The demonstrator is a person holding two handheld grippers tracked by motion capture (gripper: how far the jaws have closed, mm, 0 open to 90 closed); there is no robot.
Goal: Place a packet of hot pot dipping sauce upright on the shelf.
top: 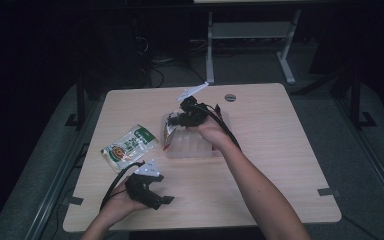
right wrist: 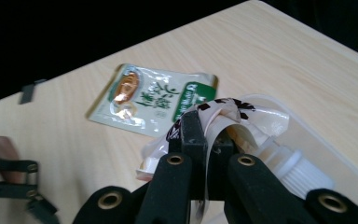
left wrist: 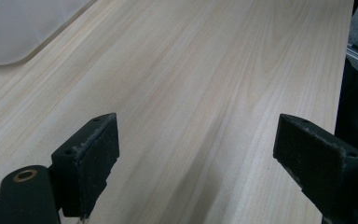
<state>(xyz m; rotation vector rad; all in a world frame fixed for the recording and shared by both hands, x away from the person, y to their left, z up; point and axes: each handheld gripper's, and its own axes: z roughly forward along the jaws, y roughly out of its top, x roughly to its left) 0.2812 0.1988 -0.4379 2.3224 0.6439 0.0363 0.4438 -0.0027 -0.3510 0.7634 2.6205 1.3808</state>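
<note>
My right gripper [top: 176,121] hovers over the left end of a clear plastic container [top: 192,148] in the middle of the table. It is shut on a crumpled white pouch with dark and red print [top: 168,131]. In the right gripper view the jaws [right wrist: 205,135] pinch that pouch [right wrist: 226,109] above the container's rim [right wrist: 319,137], with a white ribbed cap [right wrist: 298,170] below. A green and white snack pouch [top: 129,146] [right wrist: 154,98] lies flat to the container's left. My left gripper [top: 161,201] [left wrist: 196,154] rests near the front edge, open, with bare wood between its pads.
A corner of the clear container [left wrist: 14,32] shows at the top left of the left gripper view. A round grommet [top: 230,97] sits near the table's far edge. Tape marks [top: 328,192] lie at the front corners. The dark floor drops off past the table's edge [left wrist: 349,70].
</note>
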